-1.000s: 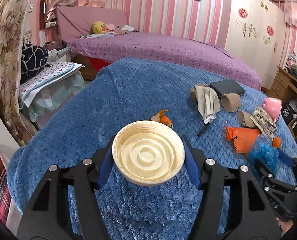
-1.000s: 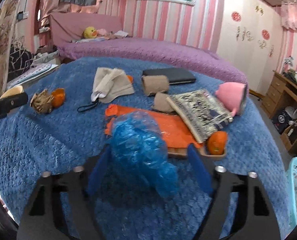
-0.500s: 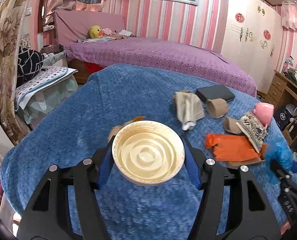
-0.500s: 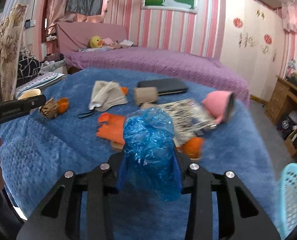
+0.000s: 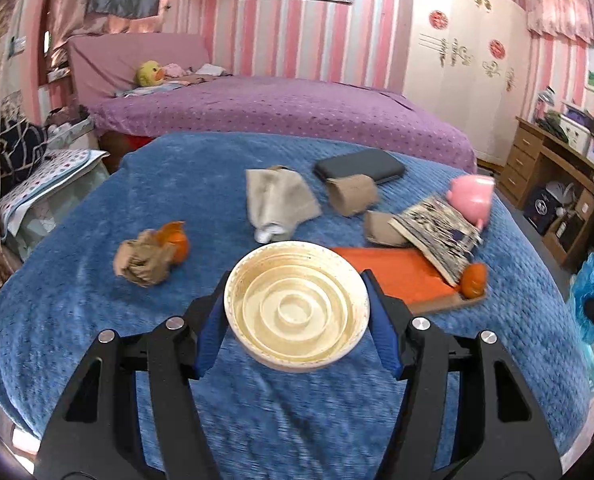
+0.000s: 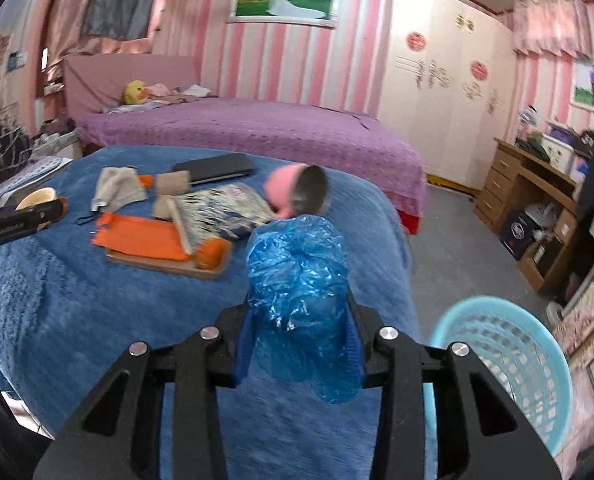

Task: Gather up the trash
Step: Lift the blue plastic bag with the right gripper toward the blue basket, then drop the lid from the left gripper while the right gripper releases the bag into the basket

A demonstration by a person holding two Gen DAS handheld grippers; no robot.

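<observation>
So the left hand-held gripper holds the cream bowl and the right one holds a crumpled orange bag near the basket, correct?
Not quite: the bag in the right hand-held gripper is blue, not orange, as the right wrist view shows. The left hand-held gripper does hold the cream bowl, and the basket is close by.

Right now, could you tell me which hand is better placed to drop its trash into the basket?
The right: its tongs, shut on the blue plastic wad, are beside the turquoise basket. The left tongs hold the paper bowl above the blanket.
</observation>
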